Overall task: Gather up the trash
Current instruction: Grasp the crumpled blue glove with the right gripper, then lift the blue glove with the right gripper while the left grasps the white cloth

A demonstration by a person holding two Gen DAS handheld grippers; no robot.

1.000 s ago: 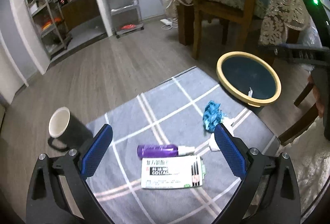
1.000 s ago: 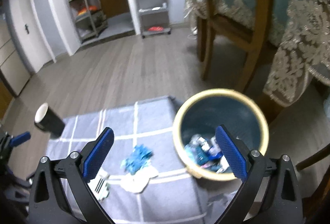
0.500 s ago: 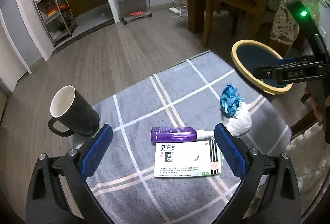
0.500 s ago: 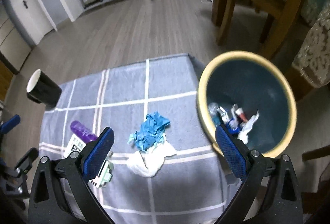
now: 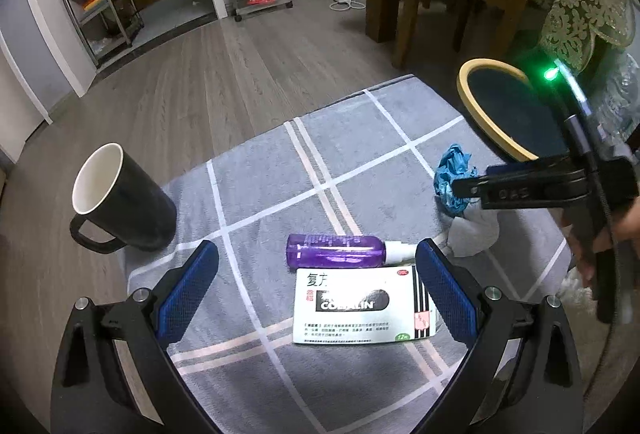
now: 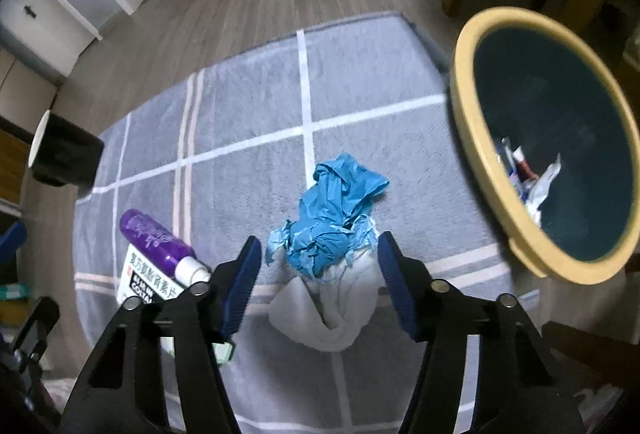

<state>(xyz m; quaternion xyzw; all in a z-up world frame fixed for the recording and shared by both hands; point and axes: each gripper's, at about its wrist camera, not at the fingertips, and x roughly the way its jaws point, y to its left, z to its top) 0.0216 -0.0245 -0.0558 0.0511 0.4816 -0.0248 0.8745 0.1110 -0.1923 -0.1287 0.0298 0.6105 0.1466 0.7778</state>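
Your right gripper (image 6: 318, 266), jaws just narrowing, straddles blue wad (image 6: 328, 218) ungripped; only this view shows bin (image 6: 472, 138) contents. Left gripper (image 5: 316, 290) gapes wide over box (image 5: 356, 310).

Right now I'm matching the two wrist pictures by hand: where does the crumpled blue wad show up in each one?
Left wrist: the blue wad lies at the right on the grey rug, partly behind the right gripper's black body.
Right wrist: blue wad lies low in the middle, just ahead of the right gripper, on top of a white tissue.
Shared landmark: the yellow-rimmed bin, to the wad's right in both.
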